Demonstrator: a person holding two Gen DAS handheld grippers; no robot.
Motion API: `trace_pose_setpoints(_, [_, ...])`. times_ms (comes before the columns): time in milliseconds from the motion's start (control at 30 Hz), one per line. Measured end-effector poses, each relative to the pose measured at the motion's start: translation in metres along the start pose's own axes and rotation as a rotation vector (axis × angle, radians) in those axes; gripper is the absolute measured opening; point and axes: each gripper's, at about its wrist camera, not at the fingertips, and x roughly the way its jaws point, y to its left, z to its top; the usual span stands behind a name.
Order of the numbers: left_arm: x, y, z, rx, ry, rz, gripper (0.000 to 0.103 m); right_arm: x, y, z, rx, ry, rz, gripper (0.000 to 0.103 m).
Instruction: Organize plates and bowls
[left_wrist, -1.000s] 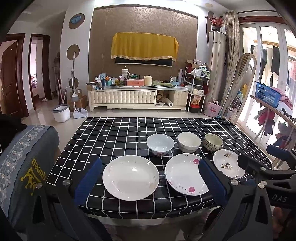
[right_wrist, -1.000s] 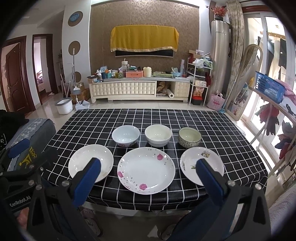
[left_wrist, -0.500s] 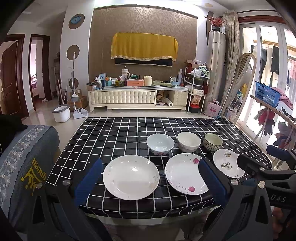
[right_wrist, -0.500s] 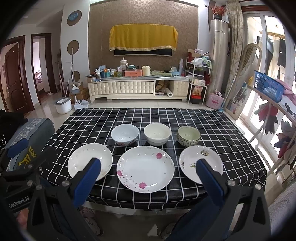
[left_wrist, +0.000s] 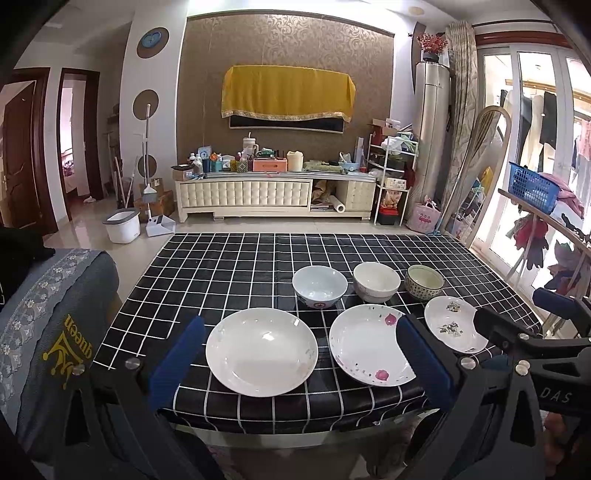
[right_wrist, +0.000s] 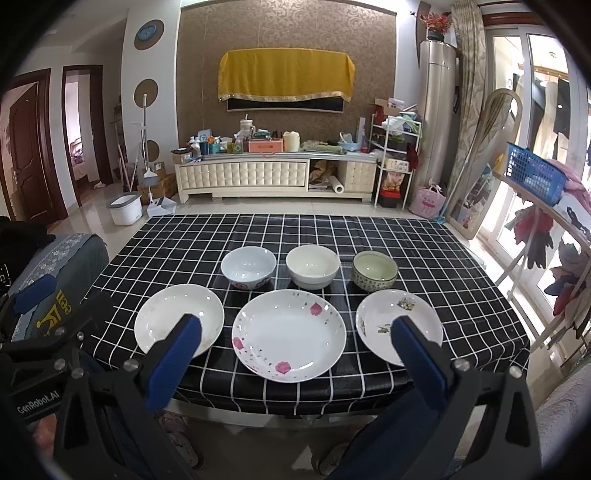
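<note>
Two readable labels: "GenRobot.AI" on left hand-held gripper (right_wrist: 37, 321), "queen" on chair cover (left_wrist: 55, 317).

Brown patterned wall (left_wrist: 288, 48), cream cabinet (left_wrist: 273, 194), glossy tiled floor (left_wrist: 92, 229), bright windows (left_wrist: 535, 110)

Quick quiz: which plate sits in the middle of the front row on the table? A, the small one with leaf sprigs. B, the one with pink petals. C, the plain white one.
B: the plate with pink petals lies between the plain white plate and the small sprig plate.
</note>
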Motion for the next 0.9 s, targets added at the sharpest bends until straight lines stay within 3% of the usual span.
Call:
trace_pose_setpoints(567, [-0.004,-0.004,0.004,0.040,-0.012,0.010,0.103,-0.003,-0.001,0.001,0.009,0.000,0.004,0.103])
trace_pose_setpoints(900, [0.018,0.014,0.030,0.028,0.033,0.034,0.103,0.011,-0.004,0.021,0.025,-0.032,0.000,0.103])
